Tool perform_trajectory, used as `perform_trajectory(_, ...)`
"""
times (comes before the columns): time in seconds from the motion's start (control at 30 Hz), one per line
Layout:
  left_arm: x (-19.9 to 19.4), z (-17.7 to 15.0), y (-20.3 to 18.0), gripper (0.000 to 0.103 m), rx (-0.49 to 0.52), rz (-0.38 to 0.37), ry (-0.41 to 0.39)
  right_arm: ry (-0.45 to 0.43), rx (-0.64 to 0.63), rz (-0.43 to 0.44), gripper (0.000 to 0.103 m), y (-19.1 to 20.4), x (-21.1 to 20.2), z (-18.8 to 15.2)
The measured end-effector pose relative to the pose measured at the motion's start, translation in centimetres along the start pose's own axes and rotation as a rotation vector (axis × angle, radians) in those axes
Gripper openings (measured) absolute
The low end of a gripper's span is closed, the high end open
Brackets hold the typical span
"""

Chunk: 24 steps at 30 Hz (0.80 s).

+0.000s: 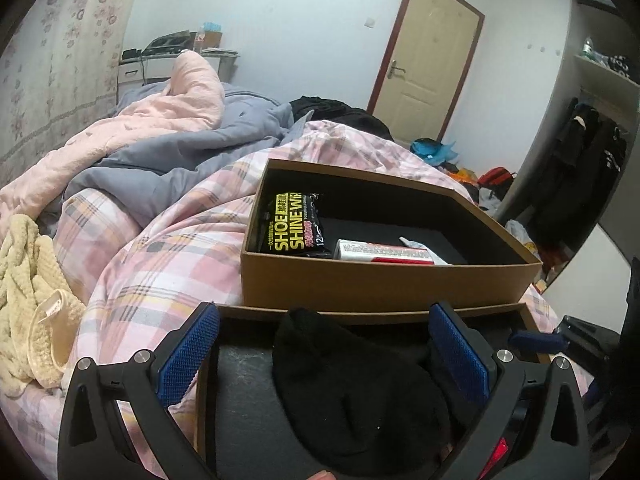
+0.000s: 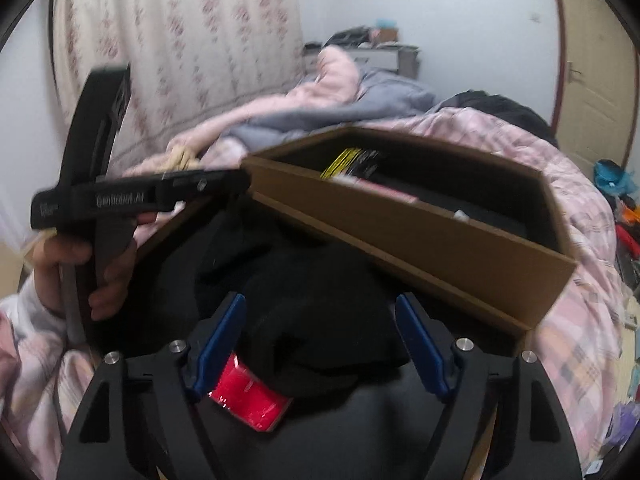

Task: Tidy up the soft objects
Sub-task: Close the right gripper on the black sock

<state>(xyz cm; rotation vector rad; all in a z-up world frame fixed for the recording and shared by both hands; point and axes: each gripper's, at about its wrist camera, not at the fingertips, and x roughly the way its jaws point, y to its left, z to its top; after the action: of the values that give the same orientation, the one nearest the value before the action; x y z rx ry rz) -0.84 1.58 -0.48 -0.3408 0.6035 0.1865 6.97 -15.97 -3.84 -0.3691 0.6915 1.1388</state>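
A black knit sock or glove (image 1: 352, 392) lies in the near brown box (image 1: 360, 311) on the bed. My left gripper (image 1: 324, 356) is open above it, blue pads either side, not gripping. In the right wrist view the same black fabric (image 2: 320, 304) fills the near box, with a red item (image 2: 248, 396) beside it. My right gripper (image 2: 320, 340) is open over the fabric. The left gripper's body (image 2: 132, 196) and the hand holding it show at the left. A cream fuzzy garment (image 1: 32, 296) lies on the bed at the left.
A second brown box (image 1: 384, 280) behind holds a shoe shine wipes pack (image 1: 292, 224) and a white-red carton (image 1: 380, 254). Pink plaid quilt (image 1: 168, 248), grey and pink blankets, a door (image 1: 428, 60), wardrobe at right, clutter on floor.
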Motion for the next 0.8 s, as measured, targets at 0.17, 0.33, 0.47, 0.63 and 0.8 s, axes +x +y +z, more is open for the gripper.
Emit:
perform_trajectory(0.17,0.5,-0.3,0.0,0.103,0.003,0.011,0.015,0.073,-0.073,-0.004,0.030,1.2,1.5,-0.4)
perform_trajectory(0.33,1.4,-0.5,0.1,0.103,0.003,0.033,0.051,0.060,-0.077,0.016,0.017,1.3,0.9,-0.3)
perform_trajectory(0.47,1.2,-0.5,-0.1,0.103,0.009,0.035,0.044,-0.013,-0.023,0.050,0.013,0.4,-0.6,-0.1)
perform_trajectory(0.63,1.6,-0.5,0.2,0.103,-0.002,0.041,0.054,-0.100,0.052,0.066,0.013,-0.5,-1.8,0.5)
perform_trajectory(0.8,2.1,-0.5,0.2,0.103,0.005,0.049,0.066,-0.202,0.107,0.057,0.013,-0.9,-3.1,0.9)
